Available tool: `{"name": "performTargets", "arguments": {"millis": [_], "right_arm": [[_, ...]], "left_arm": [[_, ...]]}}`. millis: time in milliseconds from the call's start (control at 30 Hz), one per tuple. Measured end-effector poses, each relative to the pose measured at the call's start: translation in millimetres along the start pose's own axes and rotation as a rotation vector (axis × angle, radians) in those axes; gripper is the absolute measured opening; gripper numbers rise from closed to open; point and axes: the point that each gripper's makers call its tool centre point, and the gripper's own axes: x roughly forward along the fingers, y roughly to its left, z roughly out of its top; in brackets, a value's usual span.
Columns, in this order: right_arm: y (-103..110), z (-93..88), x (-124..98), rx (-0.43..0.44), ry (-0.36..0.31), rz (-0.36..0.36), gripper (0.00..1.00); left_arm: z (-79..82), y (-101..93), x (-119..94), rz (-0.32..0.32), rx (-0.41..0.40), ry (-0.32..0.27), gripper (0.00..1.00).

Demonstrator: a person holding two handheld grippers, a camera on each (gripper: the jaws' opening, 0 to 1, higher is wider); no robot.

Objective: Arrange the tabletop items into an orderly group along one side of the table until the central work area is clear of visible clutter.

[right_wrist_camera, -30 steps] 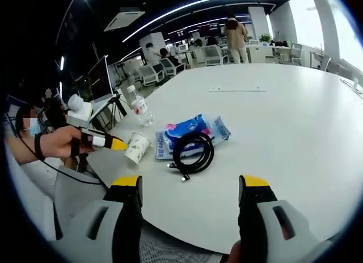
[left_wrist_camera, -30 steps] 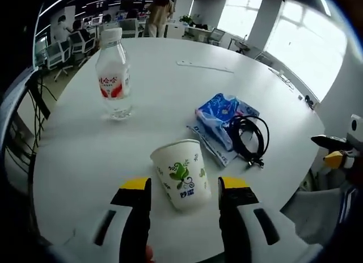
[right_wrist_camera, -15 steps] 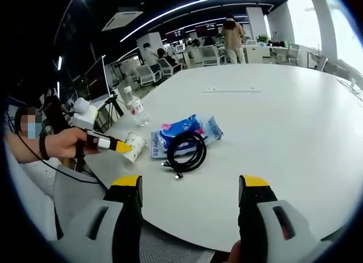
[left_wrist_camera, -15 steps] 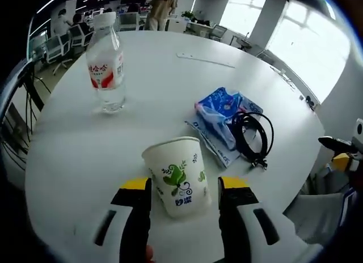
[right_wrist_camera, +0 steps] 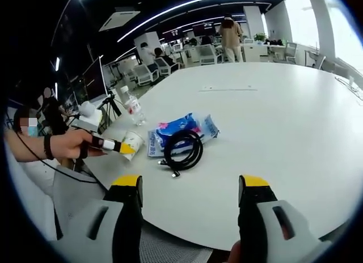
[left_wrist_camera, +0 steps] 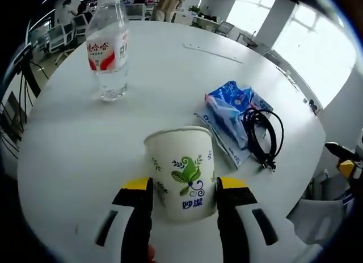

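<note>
We are bracketing the paper cup (left_wrist_camera: 182,169) with the left gripper (left_wrist_camera: 182,189), its yellow-tipped jaws standing on either side of the cup's lower wall. They appear to be touching it or nearly so, but we cannot tell whether they are actually squeezing yet. The cup is standing upright near the table (left_wrist_camera: 74,144) edge closest to us, printed with a green leaf pattern.

Taking the cup as our landmark: the water bottle (left_wrist_camera: 107,50) is standing well beyond it and to the left, upright with its red label facing us. The blue tissue pack (left_wrist_camera: 229,113) is lying beyond it and to the right, and the coiled black cable (left_wrist_camera: 264,135) is resting just past the pack, partly on it. A thin white strip (left_wrist_camera: 212,52) is lying far beyond the cup (too small for us to name).

In the right gripper view, the right gripper (right_wrist_camera: 190,186) is hovering off the table's near edge, well apart from everything, jaws spread wide and holding nothing.

We are judging the grasp as the risky part. A thin paper cup is likely to buckle if we close hard, and it may slip or tip if we close too lightly that low on its wall. Sliding it toward the tissue pack could also snag the cable and drag the coil across the middle of the table.
</note>
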Motion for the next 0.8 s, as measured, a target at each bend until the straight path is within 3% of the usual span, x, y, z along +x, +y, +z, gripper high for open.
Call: {"name": "performTargets", "arguments": {"millis": [233,433,800], "right_arm": [[0,-0.6,0,0.006,-0.001,-0.005,0.68],[1,-1.4,0,0.006,0.0,-0.006,0.68],[5,-1.7,2,0.003,0.0,0.003,0.68]], "left_arm": [[0.1,3.1,0,0.0,0.026,0.013,0.39],[2.9,3.0,-4,-0.021,-0.001,-0.006,0.38],[10.3,-4.6,-17,-0.049,0.041,-0.044,0.38]]}}
